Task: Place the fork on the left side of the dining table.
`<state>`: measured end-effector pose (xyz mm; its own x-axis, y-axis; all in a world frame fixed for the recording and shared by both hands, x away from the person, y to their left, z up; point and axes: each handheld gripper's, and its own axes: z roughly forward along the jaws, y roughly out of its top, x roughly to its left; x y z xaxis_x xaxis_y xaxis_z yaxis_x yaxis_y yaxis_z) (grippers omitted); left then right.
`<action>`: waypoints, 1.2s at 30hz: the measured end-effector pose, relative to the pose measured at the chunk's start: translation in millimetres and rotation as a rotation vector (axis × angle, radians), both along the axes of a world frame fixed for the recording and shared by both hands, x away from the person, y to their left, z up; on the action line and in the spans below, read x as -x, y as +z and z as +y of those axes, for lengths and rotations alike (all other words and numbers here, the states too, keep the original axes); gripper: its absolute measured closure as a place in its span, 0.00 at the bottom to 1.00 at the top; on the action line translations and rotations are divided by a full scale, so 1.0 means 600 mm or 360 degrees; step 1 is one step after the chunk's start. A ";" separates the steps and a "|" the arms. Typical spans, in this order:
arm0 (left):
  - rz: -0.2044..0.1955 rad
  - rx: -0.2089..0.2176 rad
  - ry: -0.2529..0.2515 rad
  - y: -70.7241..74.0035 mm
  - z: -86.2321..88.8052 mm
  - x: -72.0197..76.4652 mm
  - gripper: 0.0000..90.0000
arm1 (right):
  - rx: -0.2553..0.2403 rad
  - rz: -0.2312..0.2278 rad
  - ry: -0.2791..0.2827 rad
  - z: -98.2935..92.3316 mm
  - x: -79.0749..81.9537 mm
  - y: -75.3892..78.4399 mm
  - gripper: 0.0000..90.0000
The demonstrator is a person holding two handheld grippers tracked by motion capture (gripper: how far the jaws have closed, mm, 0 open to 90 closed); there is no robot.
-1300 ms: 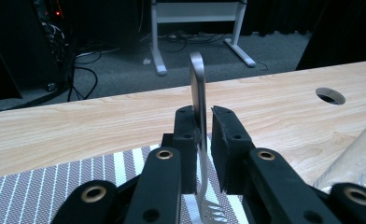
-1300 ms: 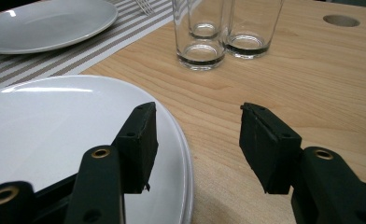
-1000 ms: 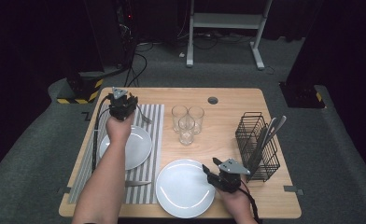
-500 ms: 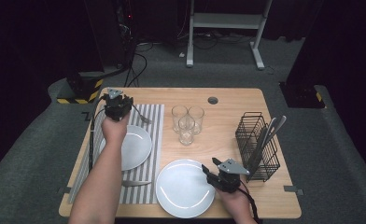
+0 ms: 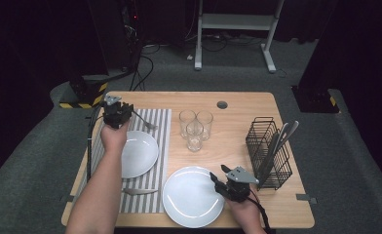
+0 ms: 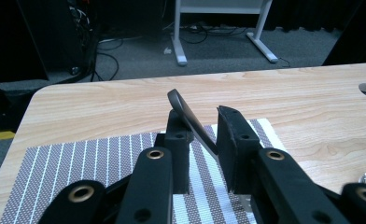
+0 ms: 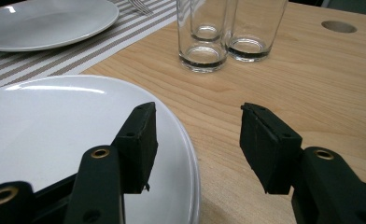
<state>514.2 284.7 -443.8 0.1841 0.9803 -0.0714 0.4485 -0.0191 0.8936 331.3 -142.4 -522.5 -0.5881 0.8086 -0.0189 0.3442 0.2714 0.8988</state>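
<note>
Our left gripper [image 5: 117, 113] sits at the far end of the striped mat [image 5: 156, 146], its jaws just opening, with a fork [image 6: 190, 122] leaning loosely between them. Beside the mat, our right gripper [image 7: 197, 142] hangs half open (holding nothing) over the big plate [image 5: 191, 197]. Three glasses [image 5: 195, 127] stand close by.

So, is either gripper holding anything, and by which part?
Left gripper: jaws just opening, the fork handle end between them, pads not pressing it. Right gripper: open, holds nothing.
</note>
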 end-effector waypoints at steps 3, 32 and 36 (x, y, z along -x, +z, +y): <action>0.0002 0.0021 0.0000 -0.004 0.007 -0.001 0.82 | 0.0003 -0.0002 -0.0003 0.001 0.000 0.000 0.51; 0.0001 0.0179 -0.0045 -0.044 0.054 -0.009 0.79 | 0.0068 0.0014 -0.0006 0.011 0.007 -0.012 0.52; 0.0007 0.0184 -0.0049 -0.052 0.063 -0.008 0.77 | 0.0080 0.0013 -0.0009 0.012 0.007 -0.013 0.52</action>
